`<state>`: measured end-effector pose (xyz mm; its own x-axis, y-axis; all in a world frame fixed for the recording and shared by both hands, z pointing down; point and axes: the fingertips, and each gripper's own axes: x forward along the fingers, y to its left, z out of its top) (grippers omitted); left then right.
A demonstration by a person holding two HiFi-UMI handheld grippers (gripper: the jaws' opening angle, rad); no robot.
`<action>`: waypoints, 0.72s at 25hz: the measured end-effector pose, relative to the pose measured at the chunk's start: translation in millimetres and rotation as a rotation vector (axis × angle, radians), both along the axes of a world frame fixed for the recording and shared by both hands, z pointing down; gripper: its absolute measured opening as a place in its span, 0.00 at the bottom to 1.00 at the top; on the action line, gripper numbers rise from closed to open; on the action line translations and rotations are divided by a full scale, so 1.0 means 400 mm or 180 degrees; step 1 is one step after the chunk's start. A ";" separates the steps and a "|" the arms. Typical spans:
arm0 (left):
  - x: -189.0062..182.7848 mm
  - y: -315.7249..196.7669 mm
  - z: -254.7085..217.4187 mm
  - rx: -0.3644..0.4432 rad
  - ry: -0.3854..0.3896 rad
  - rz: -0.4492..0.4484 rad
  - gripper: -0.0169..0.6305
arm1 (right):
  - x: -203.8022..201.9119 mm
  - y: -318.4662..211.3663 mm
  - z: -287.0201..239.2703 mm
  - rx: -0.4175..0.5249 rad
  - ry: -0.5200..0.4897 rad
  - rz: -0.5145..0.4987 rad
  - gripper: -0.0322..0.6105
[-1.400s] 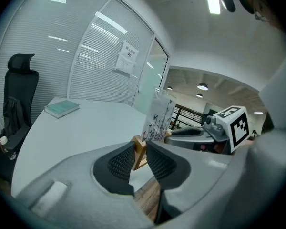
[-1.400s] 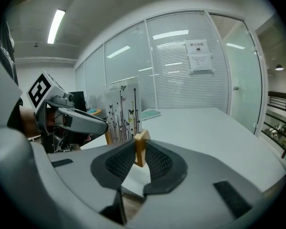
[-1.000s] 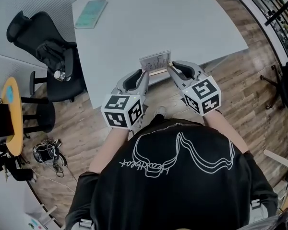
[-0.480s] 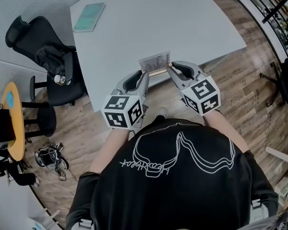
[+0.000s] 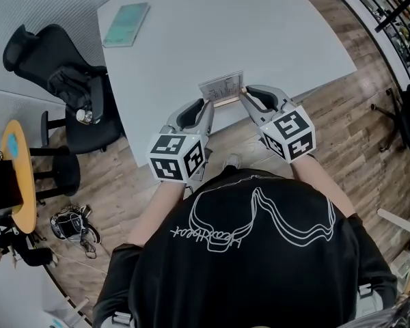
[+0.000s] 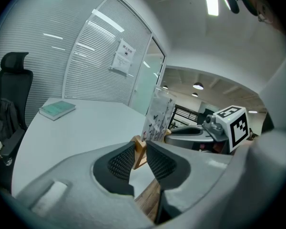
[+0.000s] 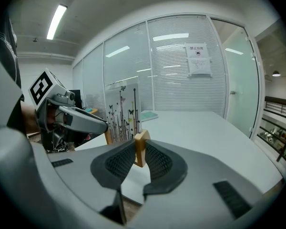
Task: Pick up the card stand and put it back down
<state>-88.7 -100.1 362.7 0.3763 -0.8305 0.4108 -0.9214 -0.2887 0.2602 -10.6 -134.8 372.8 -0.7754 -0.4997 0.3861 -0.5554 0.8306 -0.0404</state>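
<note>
1. Presently the card stand (image 5: 222, 91) is at the near edge of the worktop (image 5: 273, 26), held between the two claws. Its printed card (image 6: 158, 113) stands upright in a wooden base (image 7: 141, 147).
2. Left claw (image 5: 206, 105): closed on the left end of the base. Its own view shows the wood pinched between both ribbed pads (image 6: 118, 162), with no gap on either side.
3. Right claw (image 5: 244, 94): pinching the opposite end of the base in the same way, with the wooden block seated squarely between its pads.
4. Both claws point slightly down towards the worktop and face each other across the stand. Each appears in the other's view.
5. Whether the base rests on the worktop or hangs just clear of it cannot be determined from any view.
6. Progress, as judged: the two-sided grasp is complete. It cannot be settled here whether the lift is about to start or the stand is being set back down. Seating the base flat, spreading both claws and drawing them away remain to be done.
7. Risk, as judged: the stand is close to the worktop's edge, with floor directly below. A tall card on a narrow base is likely to tip if one claw lets go before the other.
8. A book (image 5: 126, 24) lies well apart at the far corner, and a chair (image 5: 68, 80) stands beside the worktop. Neither is involved.
</note>
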 end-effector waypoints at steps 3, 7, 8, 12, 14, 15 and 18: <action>-0.022 -0.032 0.017 -0.0037 0.0007 0.0014 0.15 | -0.021 -0.031 0.015 -0.0030 0.0030 0.0009 0.16; -0.051 -0.078 0.039 -0.0087 0.0007 0.0027 0.15 | -0.050 -0.077 0.032 -0.0069 0.0077 0.0035 0.16; -0.057 -0.088 0.045 -0.0104 0.0016 0.0032 0.15 | -0.057 -0.087 0.038 -0.0079 0.0088 0.0042 0.16; -0.089 -0.134 0.075 -0.0164 0.0052 0.0046 0.15 | -0.087 -0.130 0.066 -0.0123 0.0121 0.0065 0.16; -0.108 -0.158 0.094 -0.0197 0.0055 0.0052 0.15 | -0.105 -0.152 0.084 -0.0140 0.0142 0.0070 0.16; -0.116 -0.170 0.104 -0.0219 0.0060 0.0058 0.15 | -0.113 -0.164 0.094 -0.0153 0.0156 0.0078 0.16; -0.130 -0.202 0.134 -0.0281 0.0079 0.0084 0.15 | -0.127 -0.197 0.120 -0.0190 0.0197 0.0136 0.16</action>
<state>-140.8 -181.0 416.5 0.4086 -0.7810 0.4724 -0.9067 -0.2878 0.3084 -61.5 -213.7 420.7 -0.7275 -0.5066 0.4627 -0.5933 0.8032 -0.0535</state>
